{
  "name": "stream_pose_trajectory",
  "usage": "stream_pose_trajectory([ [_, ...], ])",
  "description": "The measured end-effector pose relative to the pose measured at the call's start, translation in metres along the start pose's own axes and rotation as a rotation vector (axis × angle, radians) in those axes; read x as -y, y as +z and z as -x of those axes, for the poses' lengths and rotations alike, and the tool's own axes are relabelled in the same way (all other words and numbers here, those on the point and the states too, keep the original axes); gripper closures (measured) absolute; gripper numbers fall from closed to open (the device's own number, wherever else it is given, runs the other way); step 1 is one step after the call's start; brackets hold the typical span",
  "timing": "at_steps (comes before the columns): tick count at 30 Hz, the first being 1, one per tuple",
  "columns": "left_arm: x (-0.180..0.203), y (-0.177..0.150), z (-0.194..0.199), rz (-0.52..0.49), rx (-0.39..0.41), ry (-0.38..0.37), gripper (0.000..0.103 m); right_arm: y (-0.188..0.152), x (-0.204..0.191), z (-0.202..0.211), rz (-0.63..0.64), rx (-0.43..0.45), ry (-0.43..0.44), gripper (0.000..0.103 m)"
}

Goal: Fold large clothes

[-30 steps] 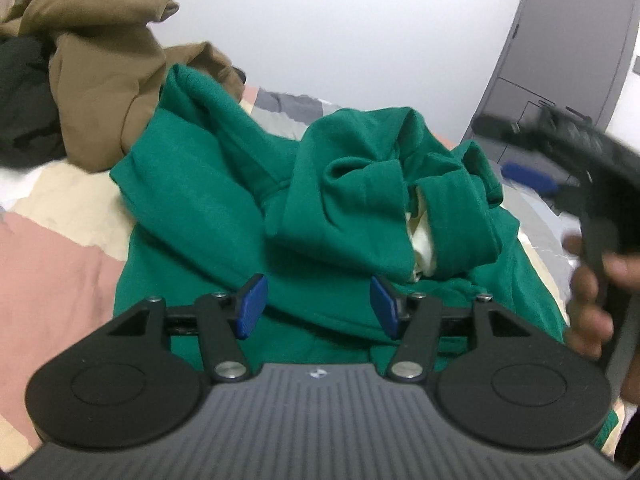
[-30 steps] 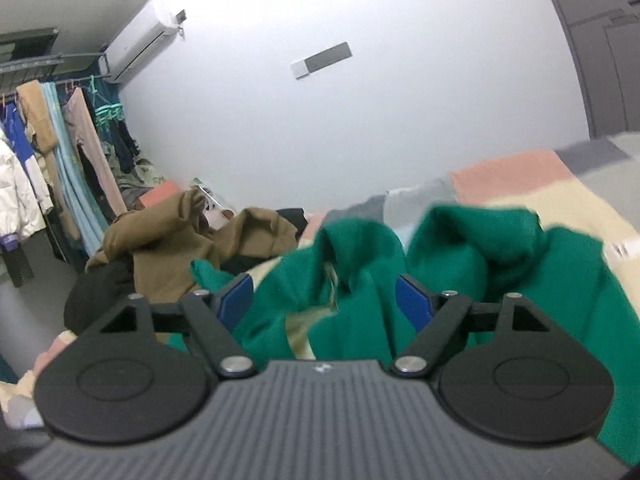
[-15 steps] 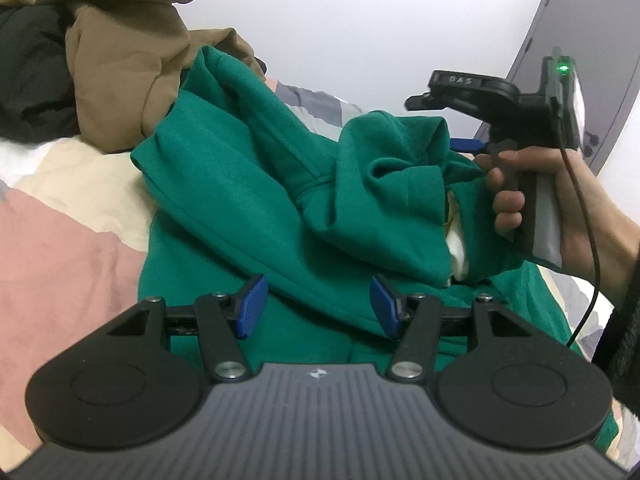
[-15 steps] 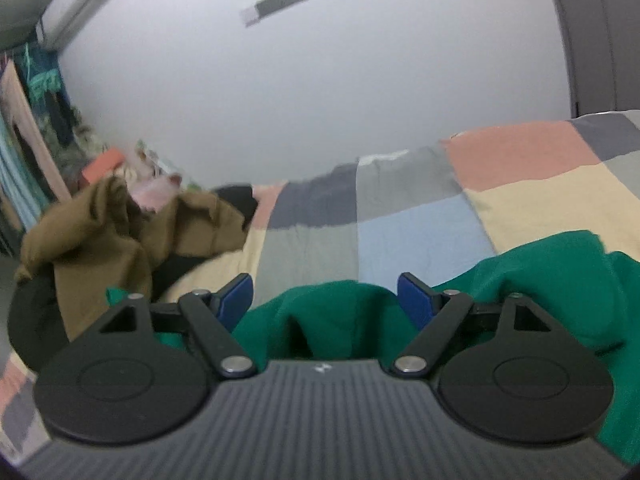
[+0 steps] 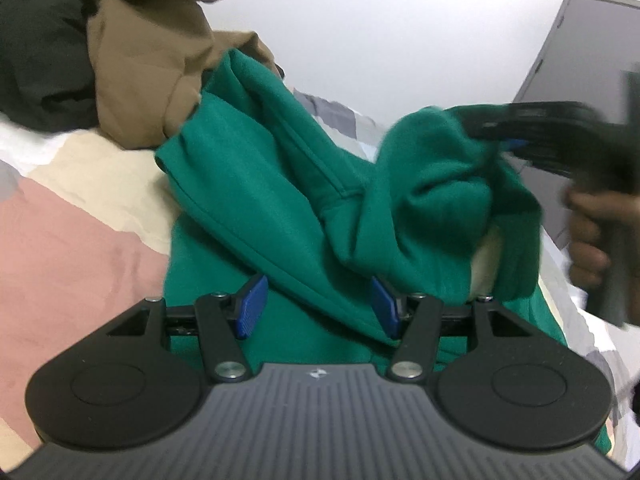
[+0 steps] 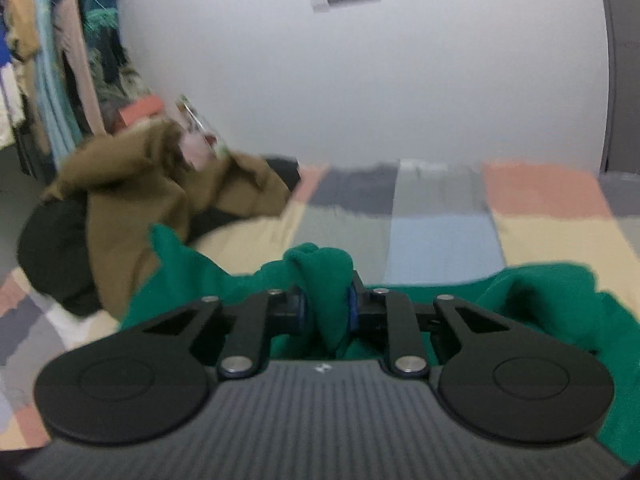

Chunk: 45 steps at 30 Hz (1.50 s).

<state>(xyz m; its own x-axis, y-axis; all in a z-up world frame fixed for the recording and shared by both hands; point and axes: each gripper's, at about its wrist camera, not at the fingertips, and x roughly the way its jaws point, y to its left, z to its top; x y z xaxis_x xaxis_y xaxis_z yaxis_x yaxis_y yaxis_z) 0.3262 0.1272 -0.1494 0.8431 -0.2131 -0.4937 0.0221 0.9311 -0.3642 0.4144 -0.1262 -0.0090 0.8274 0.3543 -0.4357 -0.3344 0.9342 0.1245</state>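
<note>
Green hoodie (image 5: 260, 200) lies crumpled mid-bed, long axis toward the brown pile's corner; my right gripper (image 6: 325, 312) pinches its raised fold, my left gripper (image 5: 316, 304) hovers released nearer the hem.

A home bedroom: a bed (image 6: 440, 236) under a patchwork quilt (image 5: 80, 240), loose garments heaped at its far left corner (image 6: 132, 200), clothes hanging on a rail (image 6: 52, 60), a plain white wall (image 6: 360, 80), and a grey door (image 5: 576, 48).
</note>
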Motion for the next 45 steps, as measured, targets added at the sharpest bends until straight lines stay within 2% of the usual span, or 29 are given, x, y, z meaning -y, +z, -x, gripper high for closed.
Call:
stream_pose_trajectory([
  [4,0.002,0.002,0.013,0.006,0.036,0.010,0.041,-0.006,-0.023,0.063,0.050,0.067,0.037,0.081],
  [8,0.007,0.003,0.029,0.008,0.070,0.011,0.041,-0.032,-0.036,0.124,0.075,0.091,0.084,0.081],
  [12,0.013,0.000,0.043,-0.001,0.085,0.007,0.041,-0.070,-0.037,0.173,0.069,0.060,0.118,0.081],
  [18,0.028,-0.010,0.056,-0.018,0.081,-0.039,0.041,-0.124,-0.037,0.207,0.066,-0.035,0.115,0.079],
  [21,0.038,-0.014,0.059,-0.043,0.082,-0.057,0.041,-0.142,-0.037,0.216,0.084,-0.065,0.096,0.074],
  [25,0.047,-0.018,0.062,-0.053,0.099,-0.088,0.041,-0.157,-0.028,0.230,0.059,-0.092,0.131,0.047],
  [27,0.049,-0.018,0.064,-0.052,0.107,-0.100,0.041,-0.159,-0.022,0.237,0.025,-0.084,0.140,0.044],
  [32,0.054,-0.017,0.068,-0.066,0.120,-0.137,0.041,-0.155,-0.009,0.255,-0.047,0.026,0.135,0.040],
  [36,0.058,-0.016,0.070,-0.063,0.131,-0.183,0.041,-0.145,0.008,0.248,-0.112,0.099,0.103,0.040],
  [40,0.061,-0.017,0.069,-0.068,0.127,-0.228,0.041,-0.133,0.025,0.224,-0.159,0.124,0.069,0.040],
  [42,0.063,-0.018,0.066,-0.078,0.121,-0.247,0.041,-0.129,0.031,0.208,-0.180,0.102,0.061,0.040],
  [45,0.068,-0.022,0.058,-0.109,0.088,-0.249,0.041,-0.128,0.033,0.184,-0.179,0.058,0.071,0.051],
])
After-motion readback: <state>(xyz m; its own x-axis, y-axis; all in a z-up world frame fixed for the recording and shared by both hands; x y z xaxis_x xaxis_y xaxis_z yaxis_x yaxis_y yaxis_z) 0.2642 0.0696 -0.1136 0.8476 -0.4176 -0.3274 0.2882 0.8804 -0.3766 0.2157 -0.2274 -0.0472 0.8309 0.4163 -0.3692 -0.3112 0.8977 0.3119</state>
